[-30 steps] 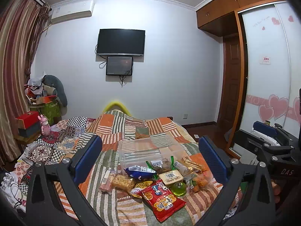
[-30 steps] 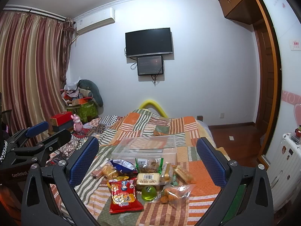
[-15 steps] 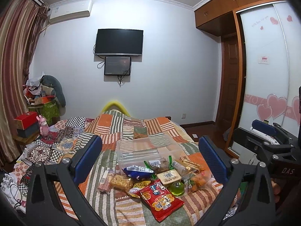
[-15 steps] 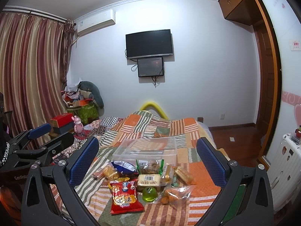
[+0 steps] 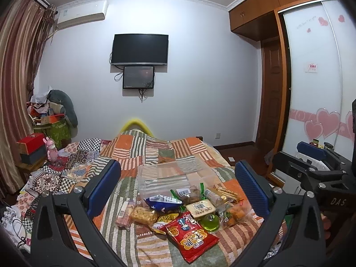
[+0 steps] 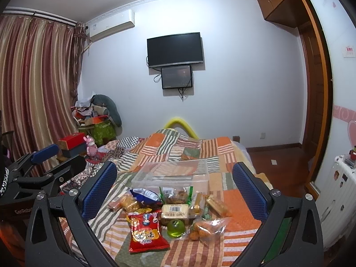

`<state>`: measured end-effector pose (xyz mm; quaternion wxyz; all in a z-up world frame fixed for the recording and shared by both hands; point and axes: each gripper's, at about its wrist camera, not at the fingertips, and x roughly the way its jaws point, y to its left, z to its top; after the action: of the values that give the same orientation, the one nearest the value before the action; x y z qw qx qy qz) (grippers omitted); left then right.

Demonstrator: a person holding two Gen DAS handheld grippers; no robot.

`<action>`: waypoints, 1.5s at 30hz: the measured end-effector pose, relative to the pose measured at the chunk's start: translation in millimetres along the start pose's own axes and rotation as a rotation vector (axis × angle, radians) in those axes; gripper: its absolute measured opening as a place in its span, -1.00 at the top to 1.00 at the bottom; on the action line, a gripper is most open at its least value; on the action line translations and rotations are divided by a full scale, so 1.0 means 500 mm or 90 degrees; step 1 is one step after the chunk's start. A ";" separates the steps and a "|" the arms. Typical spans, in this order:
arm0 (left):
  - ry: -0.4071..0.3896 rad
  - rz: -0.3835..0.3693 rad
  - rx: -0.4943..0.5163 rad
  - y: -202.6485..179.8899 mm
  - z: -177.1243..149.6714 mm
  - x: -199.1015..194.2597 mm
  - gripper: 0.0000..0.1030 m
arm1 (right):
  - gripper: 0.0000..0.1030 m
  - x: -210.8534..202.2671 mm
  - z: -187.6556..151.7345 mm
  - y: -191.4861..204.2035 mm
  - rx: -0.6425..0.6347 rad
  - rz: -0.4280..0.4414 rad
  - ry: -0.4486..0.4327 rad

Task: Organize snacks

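Right now I have both tools held high over the bed: the left gripper point(image 5: 178, 187) and the right gripper point(image 6: 174, 187) each stand with fingers spread wide, holding nothing. The snacks sit in a heap on the patchwork quilt point(image 5: 138, 146), just in front of a clear plastic bin point(image 6: 171, 173) that looks empty.

Working from the left of the heap, I see a slim pink wafer packet point(image 5: 123, 214), which I judge stiff enough to pinch across its narrow sides. Next, a crinkly clear bag of golden pieces point(image 5: 143, 215), then a blue puffed bag point(image 5: 163, 202): light, slippery film, likely to squash, so I would take it by a sealed edge. The red chip bag point(image 6: 145, 233) lies flat and nearest me; its top seam is my hold. The cream block with a barcode point(image 6: 174, 211) looks firm and boxy. The green jelly cup point(image 6: 175, 228) is smooth and rounded, so it may squirt out of the pads. Farthest right, a loose clear bag of orange pieces point(image 6: 207, 228) is soft and floppy.
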<state>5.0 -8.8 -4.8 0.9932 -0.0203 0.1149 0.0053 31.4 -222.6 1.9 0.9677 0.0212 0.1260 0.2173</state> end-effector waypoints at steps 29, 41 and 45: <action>0.391 -0.041 0.015 -0.026 -0.234 0.319 -1.00 | -1.00 0.167 -0.175 -0.185 0.066 -0.058 0.247; 0.469 -0.076 -0.061 -0.008 -0.296 0.378 -0.82 | -1.00 0.249 -0.232 -0.188 0.080 -0.010 0.335; 0.489 -0.083 -0.063 -0.017 -0.312 0.394 -0.82 | -1.00 0.262 -0.244 -0.182 0.083 0.001 0.351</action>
<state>161.6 -22.8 -201.2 0.8739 -0.0761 0.4764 -0.0601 152.7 -250.7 -155.7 0.8932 0.0238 0.3984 0.2071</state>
